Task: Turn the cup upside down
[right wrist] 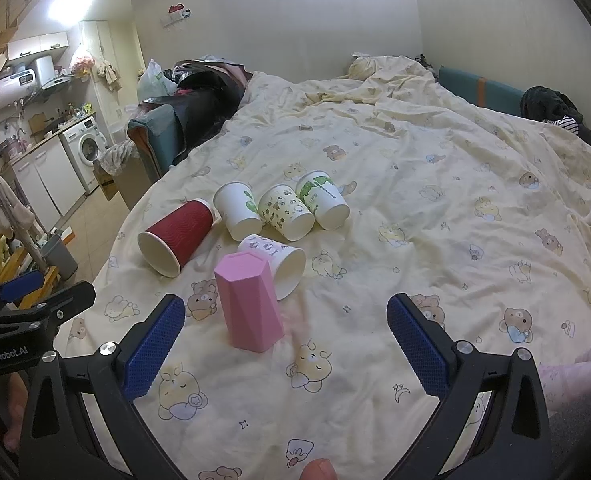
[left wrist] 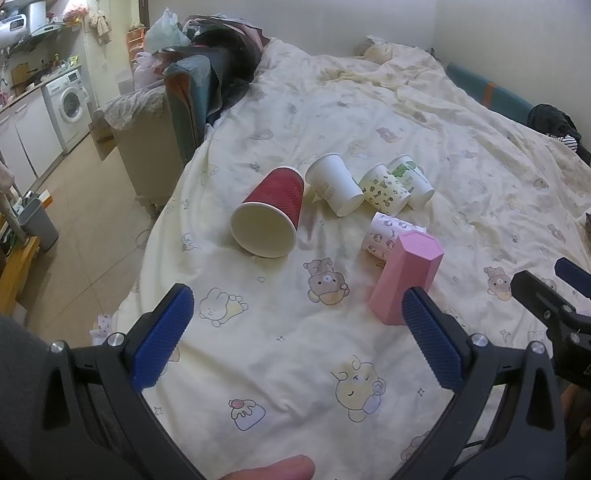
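Pink cup upside down on the bedspread, long axis near vertical, base up; both claws wide, empty.

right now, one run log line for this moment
left claw open | right claw open | pink faceted plastic cup upside down on bed | unheld

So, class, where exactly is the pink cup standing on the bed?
The pink cup stands upside down on the cartoon-print duvet, just ahead of both open grippers. Behind it lies a white patterned paper cup, with the red cup to the left.
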Demonstrator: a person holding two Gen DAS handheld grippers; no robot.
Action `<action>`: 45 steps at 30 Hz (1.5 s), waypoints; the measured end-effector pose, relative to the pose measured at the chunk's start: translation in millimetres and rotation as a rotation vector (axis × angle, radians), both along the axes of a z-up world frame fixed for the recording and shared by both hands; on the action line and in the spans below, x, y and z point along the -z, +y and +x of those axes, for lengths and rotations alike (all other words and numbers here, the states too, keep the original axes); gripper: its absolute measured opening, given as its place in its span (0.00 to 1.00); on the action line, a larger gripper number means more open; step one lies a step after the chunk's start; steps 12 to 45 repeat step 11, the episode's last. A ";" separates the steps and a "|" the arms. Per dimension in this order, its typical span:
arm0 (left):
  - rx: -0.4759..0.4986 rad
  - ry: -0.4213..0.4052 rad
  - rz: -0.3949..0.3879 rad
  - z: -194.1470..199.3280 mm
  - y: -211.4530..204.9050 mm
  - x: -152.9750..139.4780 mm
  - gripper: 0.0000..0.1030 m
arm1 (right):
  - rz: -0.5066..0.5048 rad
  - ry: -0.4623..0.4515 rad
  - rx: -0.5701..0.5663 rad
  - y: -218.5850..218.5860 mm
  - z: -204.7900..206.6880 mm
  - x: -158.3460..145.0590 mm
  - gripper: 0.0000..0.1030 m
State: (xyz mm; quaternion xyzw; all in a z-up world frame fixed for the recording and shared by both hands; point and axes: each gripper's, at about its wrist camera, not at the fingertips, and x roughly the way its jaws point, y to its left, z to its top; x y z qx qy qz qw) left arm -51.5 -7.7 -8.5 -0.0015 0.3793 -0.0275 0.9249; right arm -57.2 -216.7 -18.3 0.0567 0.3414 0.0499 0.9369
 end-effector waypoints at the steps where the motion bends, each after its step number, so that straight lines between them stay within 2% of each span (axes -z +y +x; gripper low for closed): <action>1: 0.000 0.001 -0.001 0.1 0.1 0.1 1.00 | 0.001 -0.001 0.000 0.0 0.0 -0.1 1.00; 45: 0.003 -0.001 -0.002 -0.7 -2.0 0.8 1.00 | 0.001 0.000 -0.001 -0.1 0.2 -0.1 1.00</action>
